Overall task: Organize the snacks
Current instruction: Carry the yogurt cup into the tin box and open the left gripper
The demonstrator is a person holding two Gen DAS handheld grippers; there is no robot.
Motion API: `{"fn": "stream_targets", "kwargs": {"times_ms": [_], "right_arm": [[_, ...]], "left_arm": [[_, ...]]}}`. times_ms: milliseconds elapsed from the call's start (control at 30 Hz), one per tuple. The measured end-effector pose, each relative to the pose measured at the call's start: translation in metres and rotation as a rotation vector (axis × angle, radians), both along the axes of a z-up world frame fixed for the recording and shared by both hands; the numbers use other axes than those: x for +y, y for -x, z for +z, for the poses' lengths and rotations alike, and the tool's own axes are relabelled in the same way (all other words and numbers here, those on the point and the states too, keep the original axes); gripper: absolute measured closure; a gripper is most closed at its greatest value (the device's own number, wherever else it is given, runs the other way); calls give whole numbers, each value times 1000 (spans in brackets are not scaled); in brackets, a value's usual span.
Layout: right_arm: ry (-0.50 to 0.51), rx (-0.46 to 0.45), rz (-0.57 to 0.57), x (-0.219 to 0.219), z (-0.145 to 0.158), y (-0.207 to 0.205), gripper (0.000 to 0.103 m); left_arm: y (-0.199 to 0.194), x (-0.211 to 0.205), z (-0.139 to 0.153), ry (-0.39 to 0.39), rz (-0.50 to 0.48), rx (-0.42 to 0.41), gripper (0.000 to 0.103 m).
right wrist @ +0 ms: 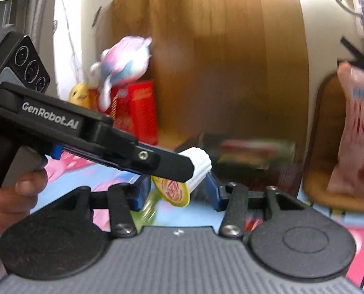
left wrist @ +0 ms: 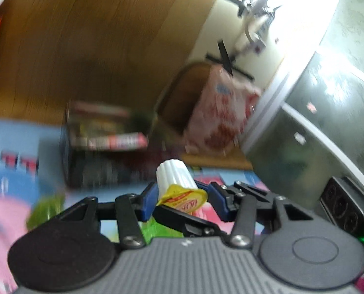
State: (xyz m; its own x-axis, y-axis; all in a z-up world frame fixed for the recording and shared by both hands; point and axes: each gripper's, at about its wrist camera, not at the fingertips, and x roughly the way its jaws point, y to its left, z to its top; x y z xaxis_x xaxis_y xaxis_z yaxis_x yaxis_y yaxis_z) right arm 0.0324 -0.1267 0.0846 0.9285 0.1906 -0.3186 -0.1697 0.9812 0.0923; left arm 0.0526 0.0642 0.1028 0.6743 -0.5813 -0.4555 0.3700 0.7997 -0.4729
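Observation:
A small white ribbed jelly cup with a yellow foil lid (left wrist: 175, 186) sits between the blue pads of my left gripper (left wrist: 182, 201), which is shut on it. In the right wrist view the same cup (right wrist: 194, 169) lies between the blue pads of my right gripper (right wrist: 177, 193), whose jaws stand wider than the cup. The left gripper's black finger (right wrist: 162, 164) crosses in from the left and holds the cup. A pink snack bag (left wrist: 218, 112) leans in a wooden tray (left wrist: 174, 98); the bag also shows in the right wrist view (right wrist: 358, 132). All is motion-blurred.
A dark open box of snack packs (left wrist: 103, 132) stands on the cartoon-print mat (left wrist: 10, 147), also seen in the right wrist view (right wrist: 253, 156). A red box (right wrist: 138, 107) and plush toys (right wrist: 123, 56) stand by the wooden panel (right wrist: 206, 49). A glass door (left wrist: 329, 98) is at right.

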Motion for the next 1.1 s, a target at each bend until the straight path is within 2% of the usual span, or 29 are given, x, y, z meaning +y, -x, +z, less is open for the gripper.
{"fn": "stream_targets", "kwargs": {"times_ms": [100, 133, 200, 333, 400, 567, 667, 833, 867, 900, 967, 1100], "right_arm": [[-5, -2, -20, -18, 5, -37, 51], [-9, 4, -25, -23, 5, -50, 51], [-33, 32, -44, -34, -1, -74, 50], [-71, 39, -135, -51, -11, -77, 49], [-134, 30, -143, -61, -14, -60, 47], [-239, 30, -163, -76, -29, -10, 46], [-296, 83, -176, -77, -44, 11, 46], [-363, 163, -112, -61, -58, 29, 46], [-357, 182, -81, -53, -61, 32, 44], [-331, 199, -58, -45, -62, 33, 37], [-198, 233, -42, -22, -61, 31, 29], [38, 295, -38, 13, -64, 22, 24]], "left_arm": [[-37, -5, 7, -22, 62, -26, 57], [-50, -7, 6, -31, 91, -26, 54], [-73, -10, 0, -42, 141, 0, 50], [-91, -6, -16, -66, 223, 47, 50], [-85, 5, -22, -14, 232, 59, 50], [-50, 24, -30, 31, 246, 35, 50], [-30, 32, -35, 17, 266, 26, 50], [13, 44, -49, -22, 279, 21, 50], [22, 46, -52, -29, 279, 20, 50], [29, 47, -55, -41, 280, 20, 50], [40, 49, -62, -63, 280, 37, 50], [50, 45, -73, -71, 264, 82, 50]]}}
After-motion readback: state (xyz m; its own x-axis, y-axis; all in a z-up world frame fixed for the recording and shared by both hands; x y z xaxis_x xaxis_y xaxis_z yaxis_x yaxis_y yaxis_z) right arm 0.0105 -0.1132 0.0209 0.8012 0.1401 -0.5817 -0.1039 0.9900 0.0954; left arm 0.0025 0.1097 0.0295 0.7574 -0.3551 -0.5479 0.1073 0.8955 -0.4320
